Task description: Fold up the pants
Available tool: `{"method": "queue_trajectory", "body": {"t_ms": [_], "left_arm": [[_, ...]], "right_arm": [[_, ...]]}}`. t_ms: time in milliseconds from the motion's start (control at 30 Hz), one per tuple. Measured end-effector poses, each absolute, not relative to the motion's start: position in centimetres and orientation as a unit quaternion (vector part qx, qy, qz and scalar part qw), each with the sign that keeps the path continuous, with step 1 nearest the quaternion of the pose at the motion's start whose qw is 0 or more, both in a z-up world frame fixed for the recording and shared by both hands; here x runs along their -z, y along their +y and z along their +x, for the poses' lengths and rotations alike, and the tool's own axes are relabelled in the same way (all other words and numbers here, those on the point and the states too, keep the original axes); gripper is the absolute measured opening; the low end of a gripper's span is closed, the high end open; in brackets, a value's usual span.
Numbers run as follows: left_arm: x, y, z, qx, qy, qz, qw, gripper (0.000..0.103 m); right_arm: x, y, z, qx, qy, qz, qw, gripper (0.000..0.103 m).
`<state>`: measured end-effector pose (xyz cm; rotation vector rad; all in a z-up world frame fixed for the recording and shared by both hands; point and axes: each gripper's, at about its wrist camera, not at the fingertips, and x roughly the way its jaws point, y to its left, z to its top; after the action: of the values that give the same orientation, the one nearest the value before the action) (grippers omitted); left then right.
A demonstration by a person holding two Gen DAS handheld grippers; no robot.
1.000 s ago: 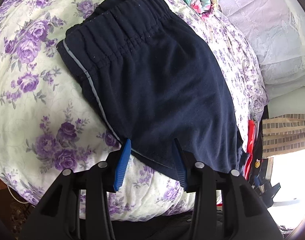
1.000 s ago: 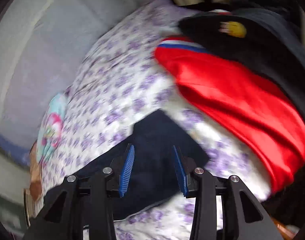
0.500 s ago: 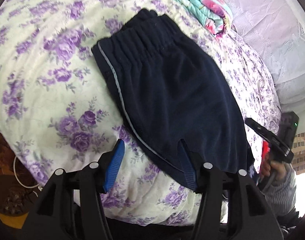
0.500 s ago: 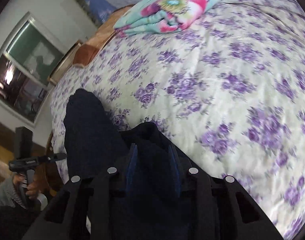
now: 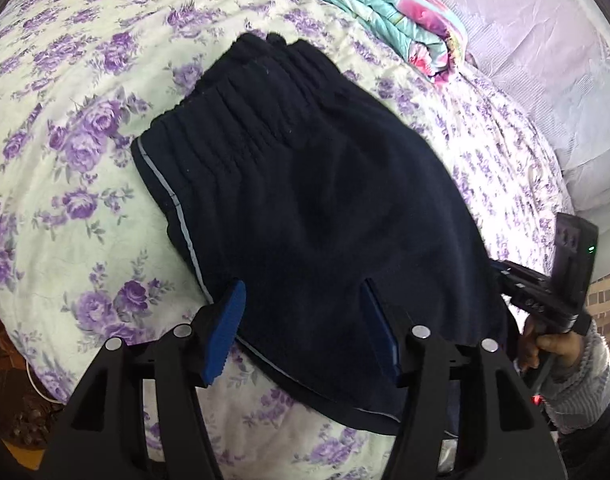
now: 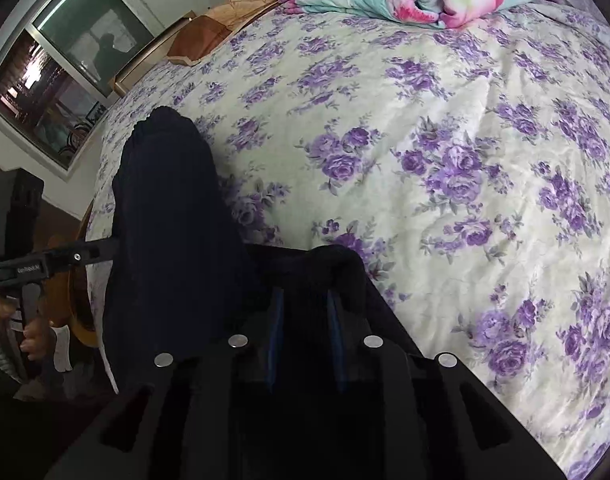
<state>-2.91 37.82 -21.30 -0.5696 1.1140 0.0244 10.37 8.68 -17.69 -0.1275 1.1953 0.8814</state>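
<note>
The dark blue pants (image 5: 325, 220) lie folded on the bed (image 5: 85, 208) with the purple flower cover, near a rolled blanket (image 5: 393, 12). The left gripper (image 5: 305, 336) sits over the near edge of the pants, its jaws opening, with the pads apart and not pressing the cloth. The right gripper (image 6: 305, 320) has a bunch of the pants between its blue pads, and its jaws are closing on it.
</note>
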Motion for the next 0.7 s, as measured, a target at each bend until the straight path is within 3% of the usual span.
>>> {"method": "queue_trajectory", "body": {"t_ms": [100,167,233,300,433,567,667,700], "left_arm": [[21.8,36.9,-3.0,-0.008,0.523,-0.226,0.822,0.058],[21.9,36.5,-3.0,-0.006,0.525,-0.207,0.826,0.058],[21.9,36.8,-3.2,-0.003,0.523,-0.214,0.825,0.058],[22.0,37.4,-3.3,-0.002,0.52,-0.235,0.821,0.058],[22.1,37.9,-4.1,-0.005,0.514,-0.246,0.822,0.054],[22.2,37.5,-4.4,-0.009,0.51,-0.239,0.826,0.053],[21.6,37.9,-4.3,-0.009,0.513,-0.258,0.818,0.053],[21.1,38.3,-4.4,-0.008,0.513,-0.274,0.814,0.053]], "right_arm": [[17.2,8.4,10.2,-0.401,0.531,-0.076,0.743,0.035],[17.9,8.5,10.5,-0.401,0.544,-0.081,0.733,0.032],[18.9,8.6,11.0,-0.401,0.565,-0.062,0.718,0.01],[18.3,9.0,10.6,-0.406,0.551,-0.067,0.726,0.005],[14.2,6.9,12.8,-0.373,0.5,-0.022,0.781,0.004],[17.9,6.0,15.1,-0.34,0.533,-0.018,0.775,0.005],[18.7,5.8,14.9,-0.332,0.541,-0.004,0.773,0.013],[18.0,5.1,14.8,-0.324,0.542,0.021,0.775,0.02]]}}
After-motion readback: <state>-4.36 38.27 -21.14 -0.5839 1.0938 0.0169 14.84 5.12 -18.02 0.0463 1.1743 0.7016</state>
